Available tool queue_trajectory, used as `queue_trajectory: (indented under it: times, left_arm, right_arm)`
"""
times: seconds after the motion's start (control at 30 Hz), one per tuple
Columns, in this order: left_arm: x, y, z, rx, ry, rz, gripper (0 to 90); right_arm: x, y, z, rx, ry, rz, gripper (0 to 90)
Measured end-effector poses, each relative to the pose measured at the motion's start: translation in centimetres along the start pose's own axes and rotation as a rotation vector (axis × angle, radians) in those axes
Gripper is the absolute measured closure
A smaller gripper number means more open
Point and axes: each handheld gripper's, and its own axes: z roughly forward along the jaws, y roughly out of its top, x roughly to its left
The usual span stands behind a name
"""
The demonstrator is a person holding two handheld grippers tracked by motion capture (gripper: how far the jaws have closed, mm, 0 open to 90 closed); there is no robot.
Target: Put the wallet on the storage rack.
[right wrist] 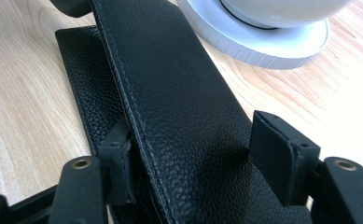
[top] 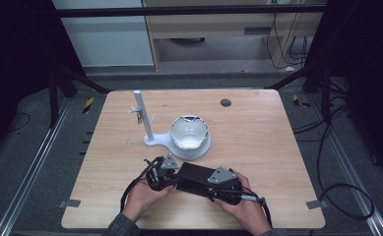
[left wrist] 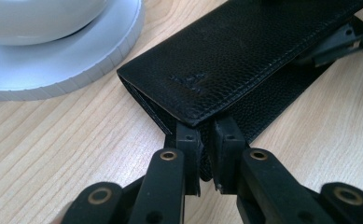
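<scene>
A long black leather case (top: 197,175) lies on the wooden table (top: 258,128) near its front edge, between the person's two hands. My left gripper (top: 174,177) is at its left end. In the left gripper view my left gripper (left wrist: 206,140) is shut on a thin edge of the case (left wrist: 235,51), under the top flap. My right gripper (top: 214,185) is at the other end. In the right gripper view my right gripper (right wrist: 193,151) straddles the case (right wrist: 170,88) with both pads pressed on its sides, and the leather is dented by the right pad.
A white bowl (top: 189,132) sits on a round white base (top: 205,149) just behind the case, close to both grippers. A white post (top: 142,113) with small hooks rises at the base's left. A dark round grommet (top: 225,103) is at the table's back.
</scene>
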Motion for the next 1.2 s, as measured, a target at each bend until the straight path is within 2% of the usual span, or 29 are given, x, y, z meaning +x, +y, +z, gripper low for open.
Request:
queue_trajectory:
  times: [0.2,0.33,0.37,0.4,0.47,0.5,0.53,0.57,0.6,0.67,0.7,0.73,0.77,0.8,0.83,0.9,1.0,1.03,1.07,1.2]
  left_arm:
    - [0.1,0.2,-0.1,-0.009,-0.002,-0.004,82.4]
    - [0.1,0.3,-0.3,-0.02,-0.004,-0.006,82.2]
    - [0.1,0.3,-0.4,-0.019,-0.004,-0.006,81.7]
    - [0.1,0.4,-0.4,-0.022,-0.003,-0.007,81.7]
    - [0.0,0.4,-0.4,-0.024,-0.004,-0.01,80.2]
    - [0.0,0.4,-0.4,-0.032,-0.001,-0.02,77.2]
    - [0.0,0.4,-0.4,-0.032,-0.001,-0.02,74.2]
    - [0.0,0.4,-0.4,-0.036,0.009,-0.024,69.7]
    - [0.1,0.4,-0.5,-0.039,0.024,-0.027,69.7]
    - [0.1,0.4,-0.6,-0.049,0.045,-0.037,57.0]
    - [0.2,0.4,-0.7,-0.056,0.051,-0.049,45.2]
    - [0.3,0.4,-0.7,-0.06,0.052,-0.047,45.2]
    - [0.3,0.4,-0.8,-0.07,0.056,-0.048,39.7]
    - [0.4,0.4,-0.8,-0.076,0.059,-0.051,30.0]
    - [0.4,0.4,-0.8,-0.082,0.054,-0.051,30.0]
    - [0.4,0.5,-0.8,-0.102,0.051,-0.059,23.6]
    - [0.4,0.8,-0.7,-0.104,0.045,-0.045,14.8]
    - [0.4,0.9,-0.7,-0.106,0.046,-0.041,14.7]
    - [0.5,1.1,-0.6,-0.102,0.048,-0.038,14.7]
    - [0.5,1.8,-0.7,-0.091,0.04,-0.03,13.5]
  right_arm:
    - [0.1,0.1,0.3,0.012,-0.005,-0.007,34.9]
    - [-0.1,0.1,0.2,0.007,-0.016,-0.012,41.0]
    - [-0.1,0.1,0.1,0.011,-0.033,-0.019,48.0]
    - [-0.1,0.1,0.1,0.011,-0.033,-0.019,48.0]
    - [-0.1,0.1,0.2,0.011,-0.055,-0.036,53.5]
    - [0.0,0.1,0.3,0.012,-0.078,-0.065,60.5]
    - [0.0,0.1,0.3,0.012,-0.078,-0.065,60.5]
    - [0.1,0.2,0.2,0.008,-0.1,-0.091,68.0]
    - [0.1,0.2,0.2,0.008,-0.1,-0.091,68.0]
    - [0.0,0.3,0.1,-0.005,-0.113,-0.116,74.0]
    - [-0.1,0.3,0.0,-0.02,-0.119,-0.131,77.3]
    - [-0.1,0.3,0.0,-0.02,-0.119,-0.131,77.3]
    - [-0.1,0.3,-0.1,-0.023,-0.119,-0.144,78.5]
    - [-0.2,0.3,-0.3,-0.036,-0.12,-0.16,80.5]
    - [-0.2,0.3,-0.3,-0.036,-0.12,-0.16,80.5]
    - [-0.5,0.2,-0.6,-0.05,-0.121,-0.157,82.0]
    - [-1.3,0.0,-1.3,-0.079,-0.121,-0.142,84.0]
    - [-2.0,-0.1,-1.8,-0.096,-0.122,-0.117,84.2]
    - [-2.0,-0.1,-1.8,-0.096,-0.122,-0.117,84.2]
    - [-3.4,-0.5,-2.7,-0.117,-0.117,-0.077,84.3]
